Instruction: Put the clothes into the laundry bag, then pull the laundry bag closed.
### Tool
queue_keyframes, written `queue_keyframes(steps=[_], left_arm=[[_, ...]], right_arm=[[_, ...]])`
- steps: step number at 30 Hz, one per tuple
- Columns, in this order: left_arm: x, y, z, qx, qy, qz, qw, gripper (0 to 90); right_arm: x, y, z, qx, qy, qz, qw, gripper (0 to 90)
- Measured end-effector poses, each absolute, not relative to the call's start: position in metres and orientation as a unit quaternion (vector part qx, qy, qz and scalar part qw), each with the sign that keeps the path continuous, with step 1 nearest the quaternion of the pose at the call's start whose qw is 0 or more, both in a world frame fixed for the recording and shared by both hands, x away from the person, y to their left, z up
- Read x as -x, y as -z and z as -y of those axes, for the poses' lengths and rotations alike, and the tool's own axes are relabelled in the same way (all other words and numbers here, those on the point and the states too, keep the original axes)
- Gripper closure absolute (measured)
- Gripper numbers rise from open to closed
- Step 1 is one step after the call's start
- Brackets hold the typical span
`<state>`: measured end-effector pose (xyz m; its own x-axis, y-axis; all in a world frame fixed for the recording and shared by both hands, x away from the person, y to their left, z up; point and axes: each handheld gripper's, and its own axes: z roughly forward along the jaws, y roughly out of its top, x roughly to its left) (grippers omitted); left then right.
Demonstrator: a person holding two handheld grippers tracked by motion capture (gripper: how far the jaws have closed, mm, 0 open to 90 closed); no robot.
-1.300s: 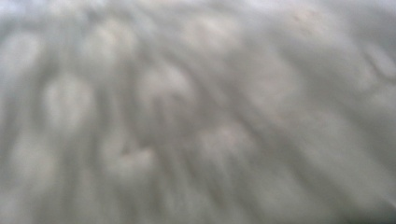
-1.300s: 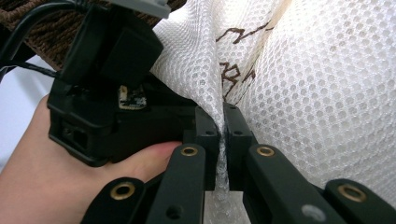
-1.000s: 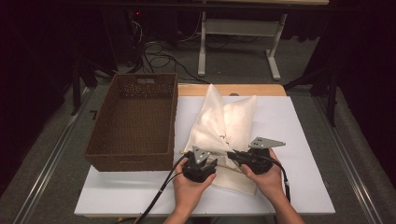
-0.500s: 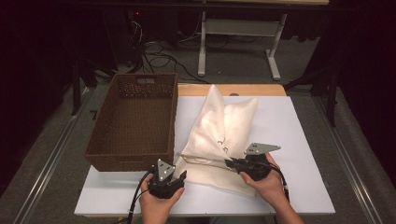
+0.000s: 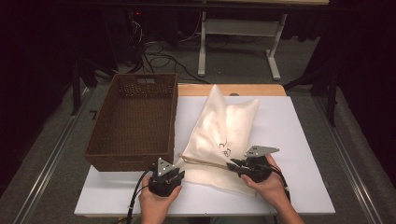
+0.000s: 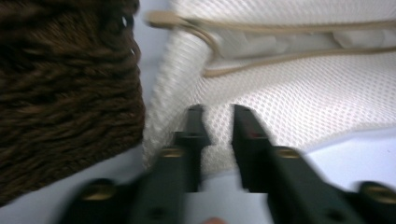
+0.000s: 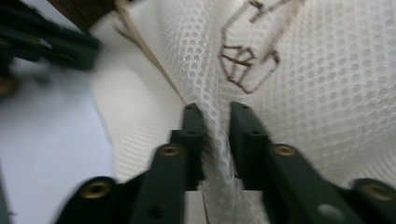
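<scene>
I see the white mesh bag [image 5: 219, 140] lying flat on the table [image 5: 299, 140], its open, drawstring end at the near edge and its long axis running away toward the far edge, tilted slightly toward the far-right corner. The wicker basket [image 5: 135, 121] sits just left of it, along the left edge.

My right gripper [image 5: 233, 165] is on the bag's near end: a ridge of mesh [image 7: 217, 140] stands between its jaws, which have just been opening, so I judge the grip loose at best. My left gripper [image 5: 180, 173] sits at the bag's near-left corner, beside the basket's near corner; its jaws have just been closing, a narrow gap left, with the mesh hem [image 6: 217, 128] right at the tips but not clearly pinched.

The tan drawstring [image 5: 205, 162] runs across the opening between both grippers. The left is nearer the basket.
</scene>
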<state>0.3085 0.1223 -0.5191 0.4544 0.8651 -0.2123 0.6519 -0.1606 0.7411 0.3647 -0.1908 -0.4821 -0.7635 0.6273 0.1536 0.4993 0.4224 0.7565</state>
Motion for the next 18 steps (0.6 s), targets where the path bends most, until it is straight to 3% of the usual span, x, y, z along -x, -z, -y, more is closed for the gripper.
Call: queue_keyframes(steps=[1,2,8,12,15,18], left_arm=[[-0.309,0.519,-0.122,-0.756,-0.112,-0.499,0.409,90.0],[-0.307,0.519,-0.121,-0.763,-0.103,-0.489,0.410,90.0],[-0.290,0.499,-0.099,-0.792,-0.112,-0.416,0.432,90.0],[-0.290,0.499,-0.106,-0.781,-0.135,-0.439,0.423,89.7],[-0.296,0.505,-0.122,-0.759,-0.148,-0.477,0.419,65.0],[-0.301,0.508,-0.133,-0.744,-0.148,-0.498,0.421,55.6]], right_arm=[[-0.362,0.478,0.191,-0.330,-0.439,-0.832,0.078,61.3],[-0.357,0.470,0.191,-0.322,-0.465,-0.820,0.083,51.1],[-0.345,0.447,0.188,-0.303,-0.507,-0.800,0.104,36.8],[-0.337,0.439,0.182,-0.304,-0.512,-0.795,0.119,34.9],[-0.335,0.441,0.177,-0.305,-0.506,-0.798,0.118,37.0],[-0.333,0.445,0.168,-0.303,-0.494,-0.807,0.116,39.6]])
